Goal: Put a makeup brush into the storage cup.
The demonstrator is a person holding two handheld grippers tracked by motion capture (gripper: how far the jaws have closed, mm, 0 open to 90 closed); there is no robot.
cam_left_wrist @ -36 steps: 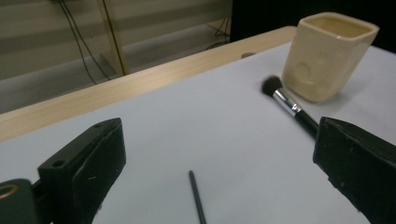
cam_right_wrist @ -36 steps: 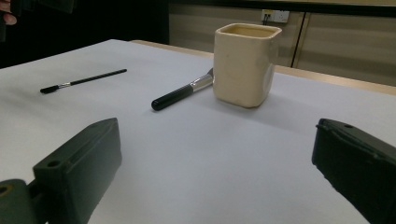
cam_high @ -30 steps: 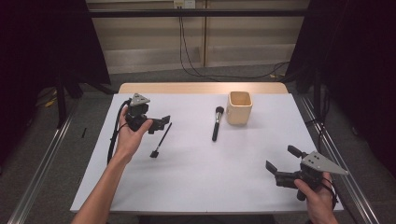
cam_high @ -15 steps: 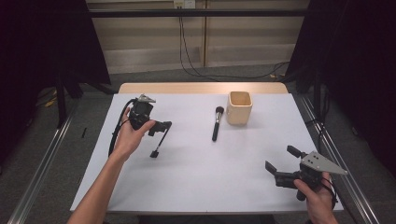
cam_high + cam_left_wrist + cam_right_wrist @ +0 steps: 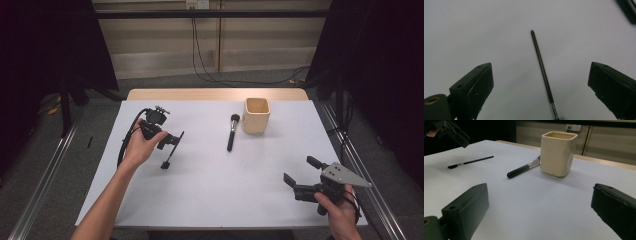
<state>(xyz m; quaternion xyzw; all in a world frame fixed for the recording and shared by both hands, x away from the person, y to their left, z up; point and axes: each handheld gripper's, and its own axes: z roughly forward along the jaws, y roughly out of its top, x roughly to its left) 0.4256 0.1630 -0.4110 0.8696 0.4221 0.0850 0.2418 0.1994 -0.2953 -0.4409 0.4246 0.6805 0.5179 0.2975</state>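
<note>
**Left gripper hangs over the thin brush, jaws spread**

High view: a white, matte table (image 5: 215, 195) carries a thin black liner brush (image 5: 170, 152) at its left, a thicker black-handled makeup brush (image 5: 232, 132) near the middle, and just beside that a cream, square-sided ceramic cup (image 5: 257, 115). The left gripper (image 5: 172, 140), black and angular, sits over the thin brush, partly covering its upper end. The right gripper (image 5: 300, 176), topped by a grey three-cornered plate, rests low at the table's right edge, well apart from everything.

Left gripper view: the slim rod-like handle of the thin brush (image 5: 541, 67) runs up between the two widely spread jaws, touched by neither; its metal ferrule is cut off at the bottom edge.

Right gripper view: the jaws stand wide apart and grasp nothing. The glossy cup (image 5: 557, 153) hides the head of the thick brush (image 5: 524, 168). The thin brush (image 5: 470, 162) lies farther off.

Compared with a second ago, the left gripper has dropped nearer the thin brush; the right gripper has not moved.
</note>
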